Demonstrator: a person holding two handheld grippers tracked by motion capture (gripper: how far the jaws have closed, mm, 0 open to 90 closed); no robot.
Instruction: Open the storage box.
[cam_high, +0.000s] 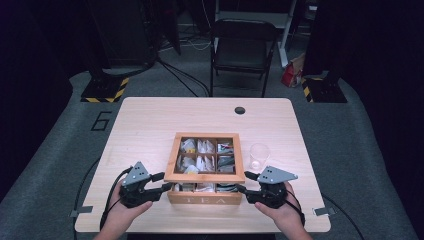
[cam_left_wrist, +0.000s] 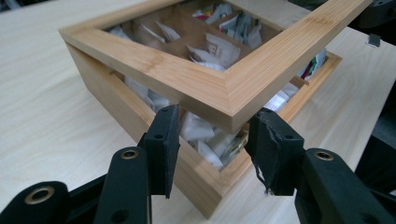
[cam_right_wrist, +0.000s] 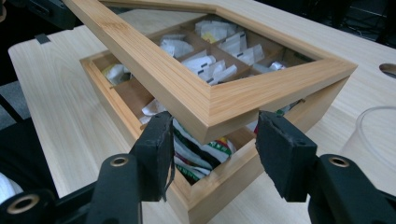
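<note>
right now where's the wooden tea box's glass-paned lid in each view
high view: the wooden-framed glass lid sits mid-table, front edge raised, between both grippers.
left gripper view: lid fills the upper centre, its corner above the jaws.
right gripper view: lid slants across the top, its corner above the jaws.
shared landmark: white tea sachets in the box compartments.

Left tool (cam_high: 161, 182) and right tool (cam_high: 243, 182) held level, pointing inward toward each other, jaws parted; both hands grip from below.
</note>
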